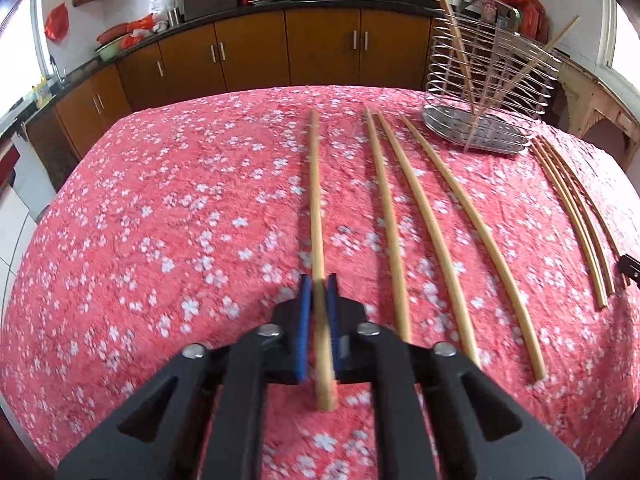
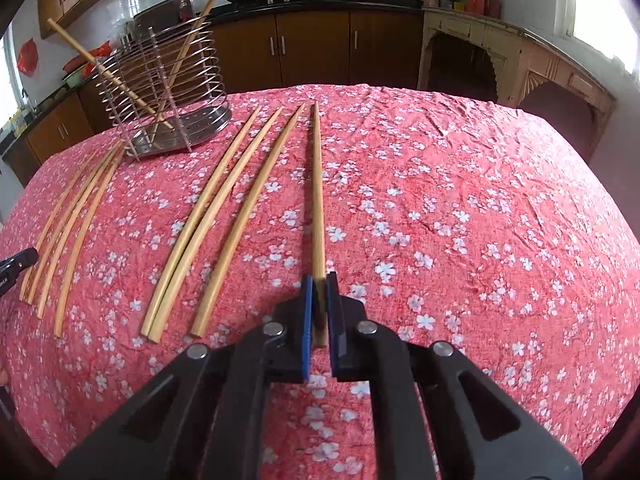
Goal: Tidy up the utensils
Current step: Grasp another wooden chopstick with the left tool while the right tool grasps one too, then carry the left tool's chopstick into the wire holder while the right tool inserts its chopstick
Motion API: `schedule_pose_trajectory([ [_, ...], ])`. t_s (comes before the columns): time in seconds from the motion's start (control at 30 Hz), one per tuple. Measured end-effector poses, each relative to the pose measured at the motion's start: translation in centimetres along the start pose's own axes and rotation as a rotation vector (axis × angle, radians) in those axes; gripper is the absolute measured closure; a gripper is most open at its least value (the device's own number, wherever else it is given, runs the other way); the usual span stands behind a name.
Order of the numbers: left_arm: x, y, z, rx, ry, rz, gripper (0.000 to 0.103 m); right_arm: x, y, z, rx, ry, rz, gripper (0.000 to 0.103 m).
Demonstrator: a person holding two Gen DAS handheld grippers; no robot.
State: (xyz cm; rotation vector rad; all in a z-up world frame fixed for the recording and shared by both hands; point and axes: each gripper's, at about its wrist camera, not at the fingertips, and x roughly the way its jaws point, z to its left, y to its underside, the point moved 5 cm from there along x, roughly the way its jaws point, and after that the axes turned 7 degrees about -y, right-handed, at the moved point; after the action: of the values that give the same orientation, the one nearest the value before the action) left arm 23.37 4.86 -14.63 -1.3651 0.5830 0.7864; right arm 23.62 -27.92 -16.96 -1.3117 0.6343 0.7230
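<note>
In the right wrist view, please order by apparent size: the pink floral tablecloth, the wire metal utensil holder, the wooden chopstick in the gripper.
1. Pink floral tablecloth
2. Wire metal utensil holder
3. Wooden chopstick in the right gripper, thin but long; nearness exaggerates it

On the tablecloth (image 1: 160,208), 1 chopstick (image 1: 316,200) lies leftmost, 3 chopsticks (image 1: 424,216) just to its right, the wire rack (image 1: 488,92) stands behind them with 2 sticks (image 1: 452,28) in it, and 4 more chopsticks (image 1: 572,216) lie further right.
</note>
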Motion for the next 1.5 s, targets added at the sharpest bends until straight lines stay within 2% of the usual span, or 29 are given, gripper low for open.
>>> schedule_pose_trajectory([
  [0.17,1.1,-0.9,1.8,-0.033,0.0,0.003,0.096,0.3,-0.9,-2.1,0.079,0.025,-0.02,0.095],
  [0.3,1.1,-0.9,2.1,-0.044,0.032,0.003,0.096,0.3,-1.0,-2.1,0.078,0.027,-0.018,0.095],
  [0.43,1.2,-0.9,2.3,-0.045,0.034,0.004,0.096,0.4,-1.0,-2.1,0.079,0.026,-0.017,0.095],
  [0.9,0.7,-0.2,1.3,0.002,-0.036,0.001,0.096,0.4,-0.8,-1.7,0.056,0.041,-0.017,0.095],
  [1.0,0.5,-0.1,1.4,0.002,-0.027,0.0,0.096,0.0,-0.5,-1.7,0.059,0.029,-0.02,0.095],
  [1.23,-1.1,-0.2,2.2,-0.013,-0.004,-0.041,0.096,-4.1,-1.7,-1.5,0.023,0.033,-0.131,0.095],
  [1.37,-3.6,-1.2,2.8,-0.04,0.017,-0.116,0.096,-7.1,-3.1,-1.2,-0.013,0.044,-0.223,0.095],
  [1.5,-7.0,-3.1,3.7,-0.068,0.044,-0.225,0.096,-10.2,-4.6,-0.4,-0.05,0.043,-0.325,0.095],
])
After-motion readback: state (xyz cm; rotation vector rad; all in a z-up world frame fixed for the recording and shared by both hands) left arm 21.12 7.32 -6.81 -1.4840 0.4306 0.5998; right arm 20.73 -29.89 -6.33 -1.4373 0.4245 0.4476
